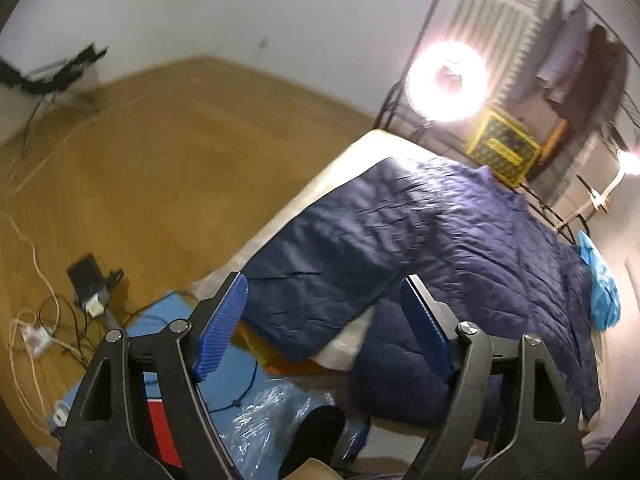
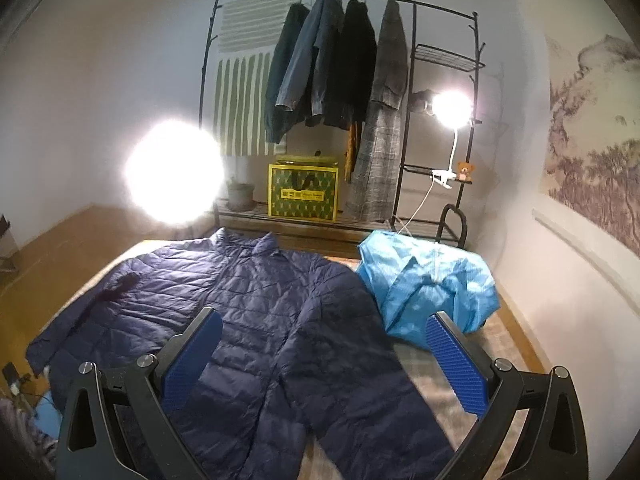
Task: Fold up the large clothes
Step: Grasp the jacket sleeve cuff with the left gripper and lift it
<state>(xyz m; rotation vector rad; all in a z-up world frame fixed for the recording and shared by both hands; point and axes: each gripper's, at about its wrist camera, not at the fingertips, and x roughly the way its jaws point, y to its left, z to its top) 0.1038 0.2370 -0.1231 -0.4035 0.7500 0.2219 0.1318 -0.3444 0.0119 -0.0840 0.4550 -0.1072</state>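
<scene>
left gripper (image 1: 324, 312) tilts down, jaws apart, above navy jacket (image 1: 420, 240).

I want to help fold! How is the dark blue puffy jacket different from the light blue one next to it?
The navy quilted jacket is dark, while the light blue jacket is bright. The navy quilted jacket is spread out flat; the light blue jacket sits crumpled in a heap. The navy quilted jacket covers far more of the bed, with a sleeve hanging off the edge; the light blue jacket takes up only a corner. Both lie on the bed, unfolded, and neither is being held.

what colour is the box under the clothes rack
Yellow-edged with a green patterned face; the box shows best in the right wrist view.
</scene>
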